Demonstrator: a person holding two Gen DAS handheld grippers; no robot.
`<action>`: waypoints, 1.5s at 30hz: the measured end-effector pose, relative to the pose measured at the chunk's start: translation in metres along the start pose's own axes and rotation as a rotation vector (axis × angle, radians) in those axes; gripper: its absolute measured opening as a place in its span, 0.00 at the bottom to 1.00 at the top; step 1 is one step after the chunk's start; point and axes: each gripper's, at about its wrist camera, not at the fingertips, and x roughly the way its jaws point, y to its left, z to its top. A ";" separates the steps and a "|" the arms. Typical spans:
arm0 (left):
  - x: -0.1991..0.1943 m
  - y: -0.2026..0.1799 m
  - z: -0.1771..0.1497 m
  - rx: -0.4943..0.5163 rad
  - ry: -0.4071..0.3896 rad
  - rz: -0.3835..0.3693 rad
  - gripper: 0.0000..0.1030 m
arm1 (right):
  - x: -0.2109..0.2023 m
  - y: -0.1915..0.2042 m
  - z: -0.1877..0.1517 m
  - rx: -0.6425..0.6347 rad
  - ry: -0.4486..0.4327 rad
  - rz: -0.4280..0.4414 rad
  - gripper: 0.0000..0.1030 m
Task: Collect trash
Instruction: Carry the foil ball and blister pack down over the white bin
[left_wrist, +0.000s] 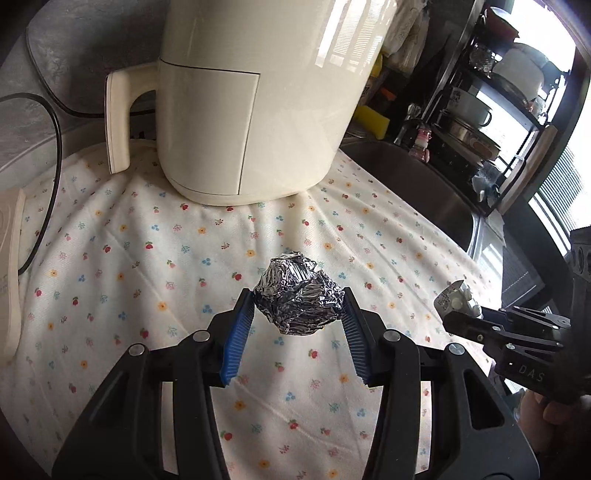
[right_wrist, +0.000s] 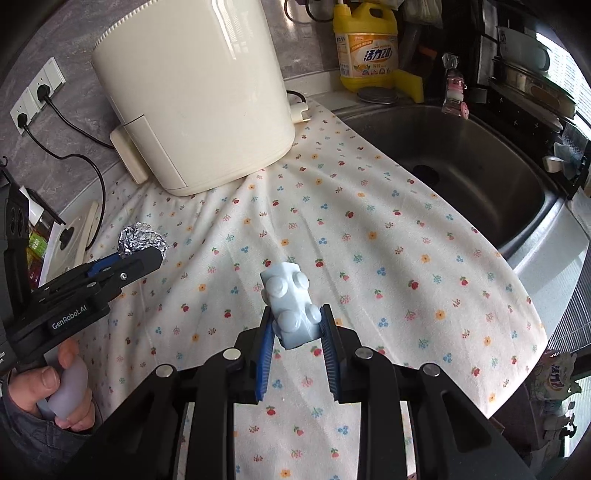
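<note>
Nearest to me, my left gripper (left_wrist: 299, 306) is closed about halfway on a crumpled foil ball (left_wrist: 300, 295), the blue pads (left_wrist: 240, 332) pressing its two sides. The ball sits right at the fingertips and looks lifted clear of the floral cloth (left_wrist: 147, 258), with its shadow falling below it.

My right gripper (right_wrist: 297, 325) is pinched narrow on a blister pack (right_wrist: 290, 302), pale and studded with round bubbles. Its long axis runs forward along the fingers, so most of the pack sticks out past the tips, tilted up and away from me. Seen from the left wrist, that gripper stands off to the right of the foil, apart from it, at about the same height.

Beyond both hands the cloth is bare up to the cream air fryer (left_wrist: 255, 96). To the right of it lies the steel sink (right_wrist: 461, 158), with a yellow detergent bottle (right_wrist: 367, 48) behind its rim.

No bin shows in either view, so I cannot tell which way the drop-off lies. I judge both pieces are secured and the carry comes next. If it goes rightward, my right hand is the nearer one, being closer to the sink side.
</note>
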 end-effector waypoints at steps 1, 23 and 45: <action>-0.003 -0.004 -0.003 0.001 -0.002 -0.001 0.47 | -0.004 -0.004 -0.005 0.007 -0.002 0.000 0.24; -0.032 -0.239 -0.073 0.165 -0.011 -0.175 0.47 | -0.150 -0.183 -0.126 0.183 -0.078 -0.088 0.24; 0.035 -0.393 -0.213 0.311 0.264 -0.353 0.47 | -0.217 -0.329 -0.280 0.412 0.009 -0.253 0.24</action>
